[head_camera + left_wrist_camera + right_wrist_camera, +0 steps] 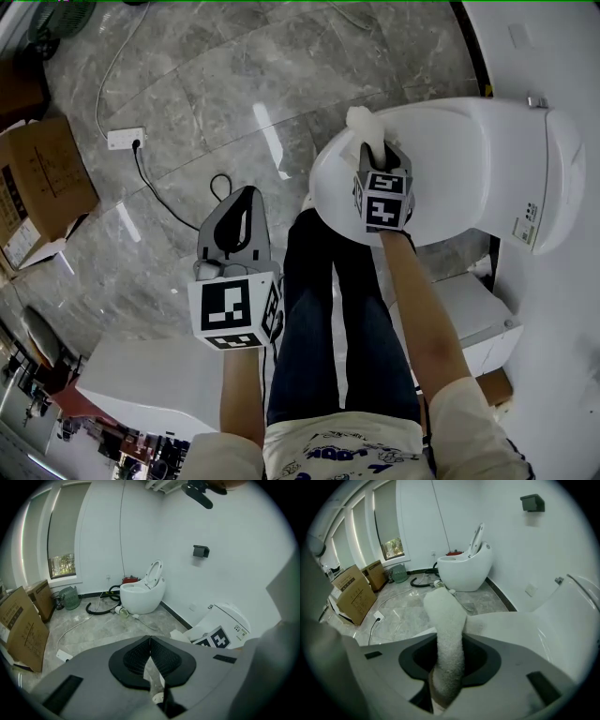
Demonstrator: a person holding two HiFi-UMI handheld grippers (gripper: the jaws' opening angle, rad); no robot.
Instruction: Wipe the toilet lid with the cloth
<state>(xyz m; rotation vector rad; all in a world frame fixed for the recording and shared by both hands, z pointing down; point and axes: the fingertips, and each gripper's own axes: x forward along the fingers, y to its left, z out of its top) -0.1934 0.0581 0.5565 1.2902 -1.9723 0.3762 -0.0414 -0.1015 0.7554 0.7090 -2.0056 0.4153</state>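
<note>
Holding the cloth: the right tool is clamped on a white fluffy towelling cloth, which stands up out of its jaws as a thick roll.
Landmark: the closed, smooth white oval toilet lid.
Cloth position: at the lid's front rim, the end away from the hinge. Its free tip reaches past the rim, over the floor. Whether it presses on the lid cannot be told.
Likely reason for this hold: the roll leads the tool, so soft fabric rather than hard jaws would meet the lid.
Left tool: jaws closed together with nothing between them, held well clear of the lid on its front side, over the grey marble floor. It seems parked out of the way.
Person: legs in dark jeans stand just beside the lid's front rim.
Edges: the lid curves down at its rim, so a stroke outward would slide off onto the floor.
Open room on the lid: almost the whole surface, from the cloth back to the hinge end, lies bare and looks unwiped.
Room beyond the lid: a white power strip and a brown cardboard box lie well apart from the lid.
</note>
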